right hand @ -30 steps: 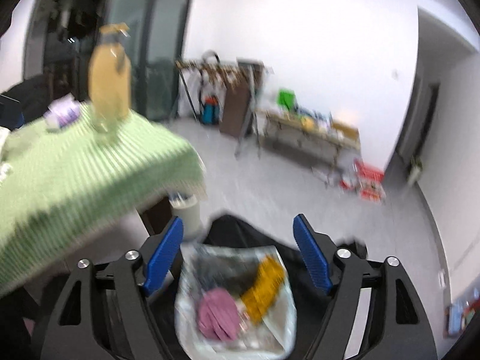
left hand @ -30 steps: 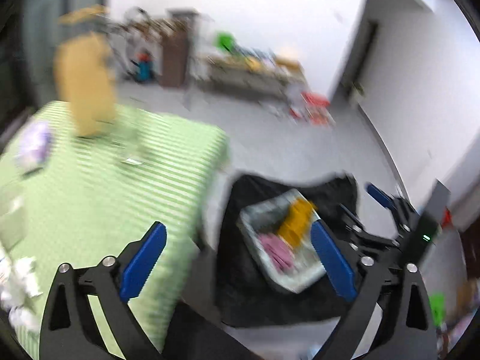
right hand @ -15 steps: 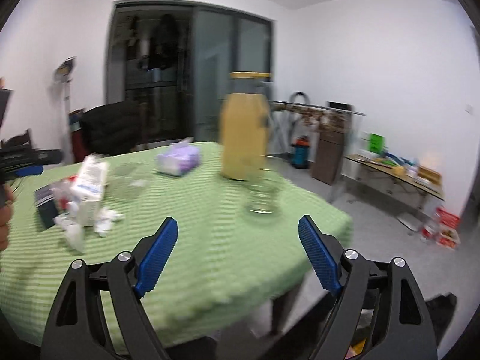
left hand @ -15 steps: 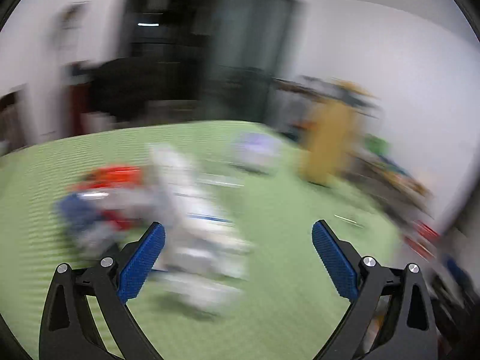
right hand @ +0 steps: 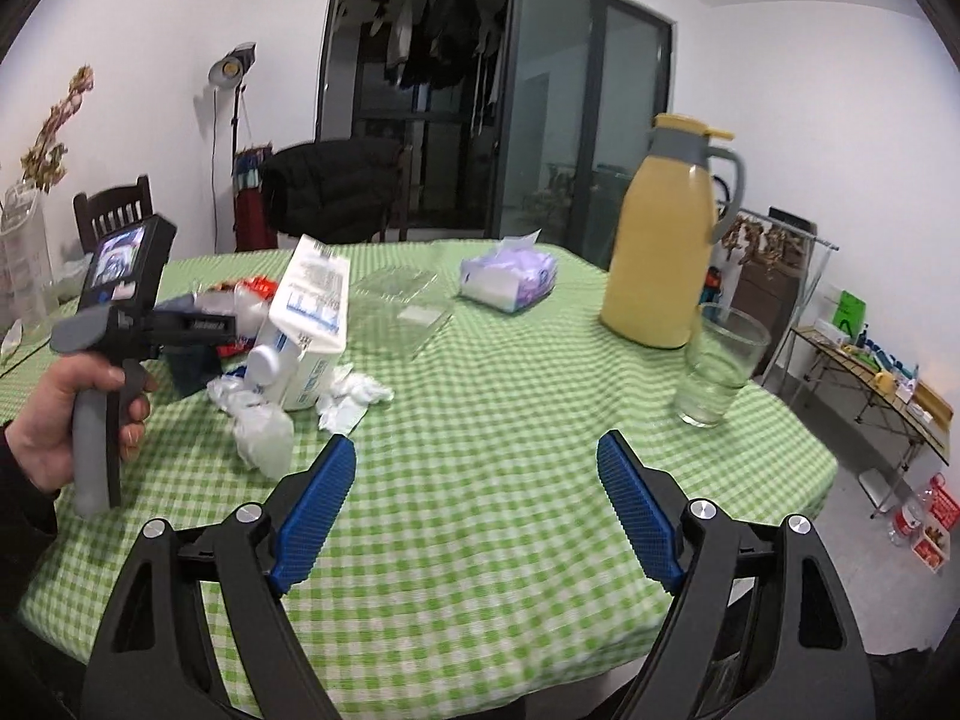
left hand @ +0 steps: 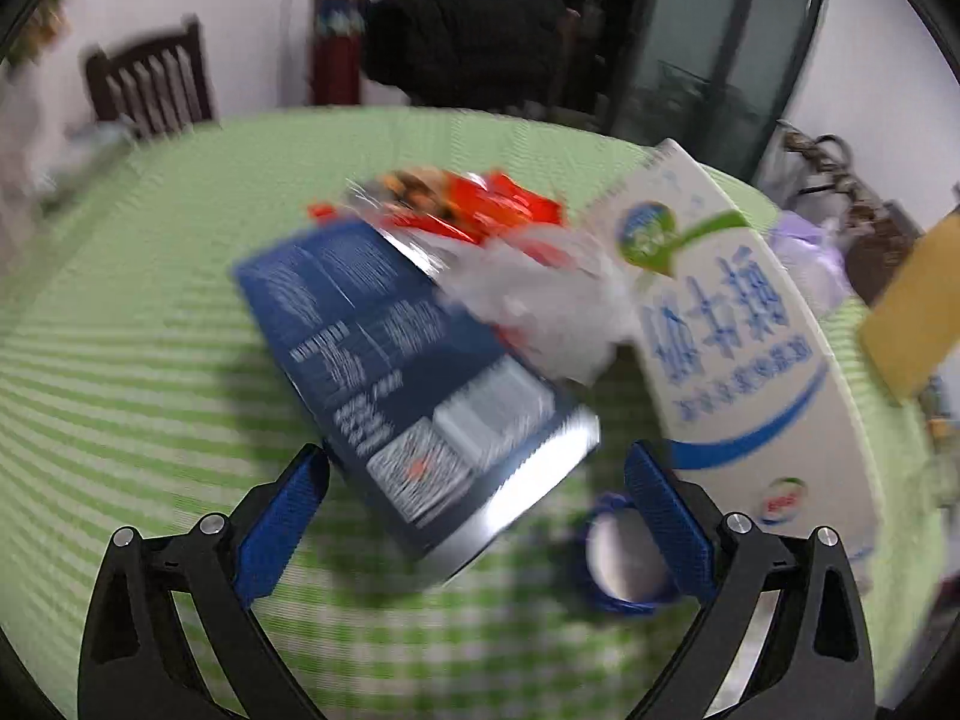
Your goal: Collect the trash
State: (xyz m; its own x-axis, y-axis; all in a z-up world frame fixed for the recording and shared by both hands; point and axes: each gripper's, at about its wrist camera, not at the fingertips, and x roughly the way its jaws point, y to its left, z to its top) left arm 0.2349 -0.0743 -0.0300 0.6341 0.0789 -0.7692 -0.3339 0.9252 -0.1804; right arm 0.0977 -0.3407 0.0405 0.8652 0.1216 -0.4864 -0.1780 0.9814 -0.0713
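A pile of trash lies on the green checked tablecloth. In the left wrist view my left gripper hangs open just above it. The near end of a dark blue box sits between the fingertips, and the pads do not press on it. A white milk carton, a red snack wrapper, crumpled white tissue and a small blue-capped white bottle lie around the box. My right gripper is open and empty over the near table edge, to the right of the milk carton.
A yellow thermos jug and a drinking glass stand at the table's right side. A purple tissue pack and a clear plastic box lie further back. A hand holds the left gripper's handle. Chairs stand behind the table.
Both views have swung from the black trash bag on the floor to the table. The left gripper has dropped close over the trash pile. Both stay open.
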